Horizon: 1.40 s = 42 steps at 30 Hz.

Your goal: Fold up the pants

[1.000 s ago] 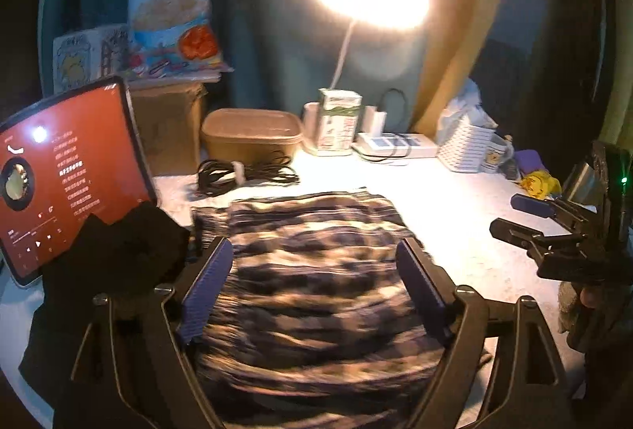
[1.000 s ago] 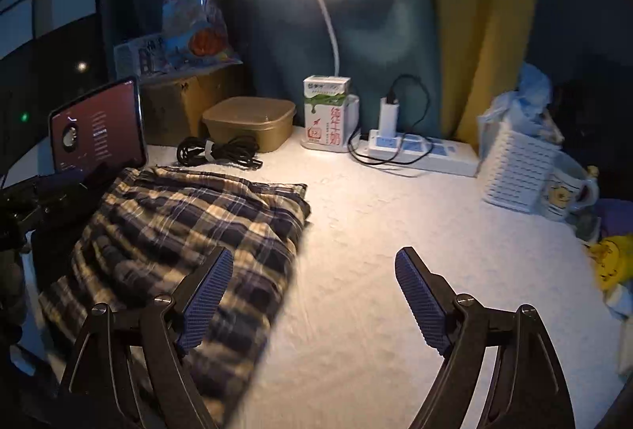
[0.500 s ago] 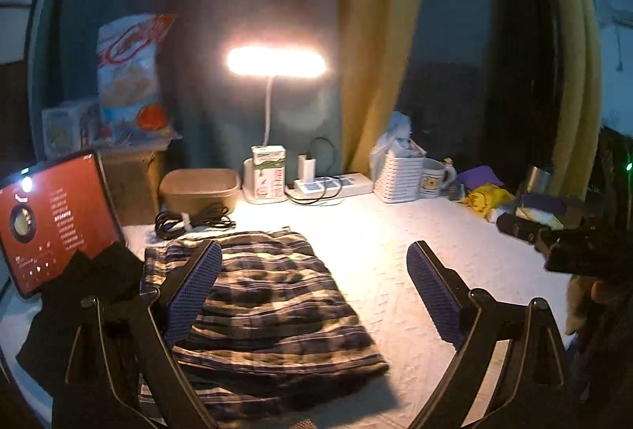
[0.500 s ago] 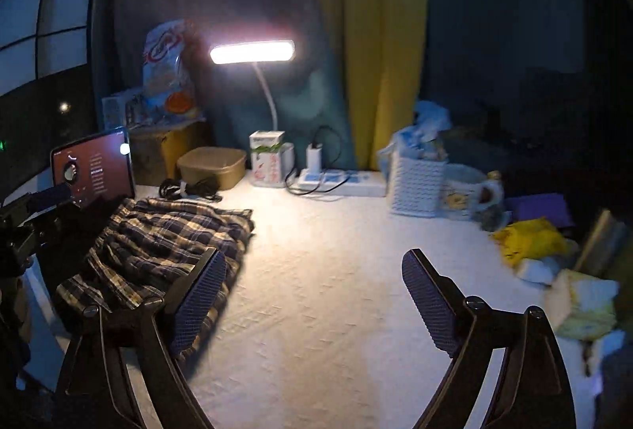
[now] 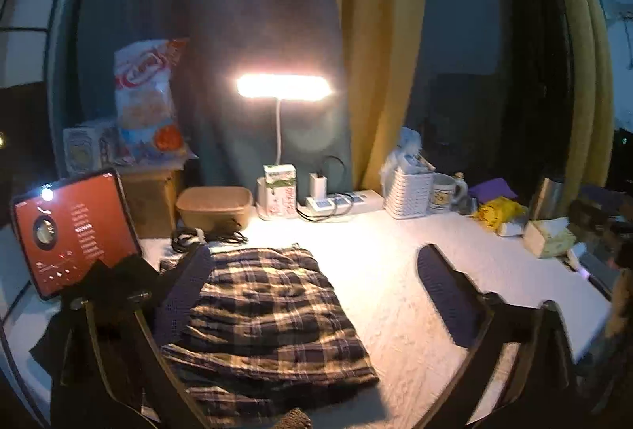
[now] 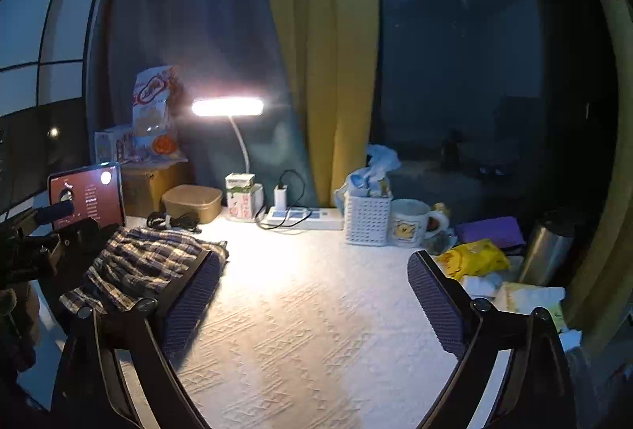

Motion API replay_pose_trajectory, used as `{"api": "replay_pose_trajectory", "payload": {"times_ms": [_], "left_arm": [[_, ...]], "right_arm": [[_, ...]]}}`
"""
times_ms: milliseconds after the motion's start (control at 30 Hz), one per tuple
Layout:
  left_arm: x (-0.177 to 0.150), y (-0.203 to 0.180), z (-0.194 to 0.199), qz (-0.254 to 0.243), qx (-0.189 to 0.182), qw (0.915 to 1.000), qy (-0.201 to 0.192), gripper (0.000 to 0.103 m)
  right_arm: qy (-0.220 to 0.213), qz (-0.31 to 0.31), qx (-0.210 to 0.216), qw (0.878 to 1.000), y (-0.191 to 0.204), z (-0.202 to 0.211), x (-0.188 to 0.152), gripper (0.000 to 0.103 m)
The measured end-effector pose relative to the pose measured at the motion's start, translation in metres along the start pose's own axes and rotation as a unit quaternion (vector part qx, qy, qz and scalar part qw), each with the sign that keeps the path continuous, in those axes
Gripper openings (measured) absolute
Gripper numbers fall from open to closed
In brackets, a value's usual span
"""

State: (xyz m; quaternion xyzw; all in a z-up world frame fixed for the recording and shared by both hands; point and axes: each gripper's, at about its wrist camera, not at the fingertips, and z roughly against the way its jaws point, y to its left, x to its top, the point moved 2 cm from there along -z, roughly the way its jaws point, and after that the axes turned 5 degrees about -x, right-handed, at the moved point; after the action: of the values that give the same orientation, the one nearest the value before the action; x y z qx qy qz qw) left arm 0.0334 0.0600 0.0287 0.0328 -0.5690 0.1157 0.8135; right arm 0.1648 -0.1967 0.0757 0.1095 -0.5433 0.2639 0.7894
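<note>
The plaid pants (image 5: 273, 314) lie folded in a flat rectangle on the white textured tabletop (image 5: 395, 282), on its left half. My left gripper (image 5: 315, 252) hovers above and behind their near right side; its jaws are opening and nothing is between them. In the right wrist view the pants (image 6: 146, 263) sit far left, partly hidden by my left finger pad (image 6: 190, 302). My right gripper (image 6: 314, 257) hangs over bare tabletop, apart from the pants, its jaws opening with nothing between them. The left gripper (image 6: 47, 215) shows dimly at the left edge of that view.
A lit tablet (image 5: 75, 231) and black cloth (image 5: 114, 282) stand left of the pants. Along the back are a desk lamp (image 5: 283, 87), brown container (image 5: 213, 205), coiled cable (image 5: 205, 235), milk carton (image 5: 279, 191), power strip (image 5: 340, 201), white basket (image 5: 407, 191) and mug (image 5: 445, 191). Clutter and a metal flask (image 6: 550, 251) fill the right.
Both grippers have drawn back and risen away from the pants, so more of the table and curtains shows. Both sets of jaws have widened. The pants stay folded in place.
</note>
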Motion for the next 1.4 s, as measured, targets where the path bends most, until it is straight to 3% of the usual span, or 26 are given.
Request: {"api": "replay_pose_trajectory", "payload": {"times_ms": [200, 400, 500, 767, 1400], "left_arm": [[0.000, -0.022, -0.012, -0.019, 0.003, 0.9998, 0.006, 0.103], [-0.005, -0.042, -0.018, -0.032, -0.006, 0.9994, 0.013, 0.103], [-0.008, -0.046, -0.021, -0.037, 0.009, 0.9992, 0.013, 0.103], [-0.010, -0.041, -0.018, -0.018, -0.015, 0.9997, 0.004, 0.103], [-0.009, -0.029, -0.010, -0.005, -0.011, 0.9999, -0.006, 0.103]], "right_arm": [[-0.027, 0.002, -0.020, 0.999, -0.024, 0.008, -0.002, 0.103], [-0.037, -0.016, -0.009, 0.999, -0.036, 0.007, -0.009, 0.103], [-0.032, -0.016, -0.010, 0.999, -0.037, 0.005, -0.012, 0.103], [-0.022, -0.024, -0.023, 0.999, -0.037, 0.001, -0.015, 0.103], [-0.013, 0.001, -0.020, 1.000, -0.015, -0.001, -0.011, 0.103]]}}
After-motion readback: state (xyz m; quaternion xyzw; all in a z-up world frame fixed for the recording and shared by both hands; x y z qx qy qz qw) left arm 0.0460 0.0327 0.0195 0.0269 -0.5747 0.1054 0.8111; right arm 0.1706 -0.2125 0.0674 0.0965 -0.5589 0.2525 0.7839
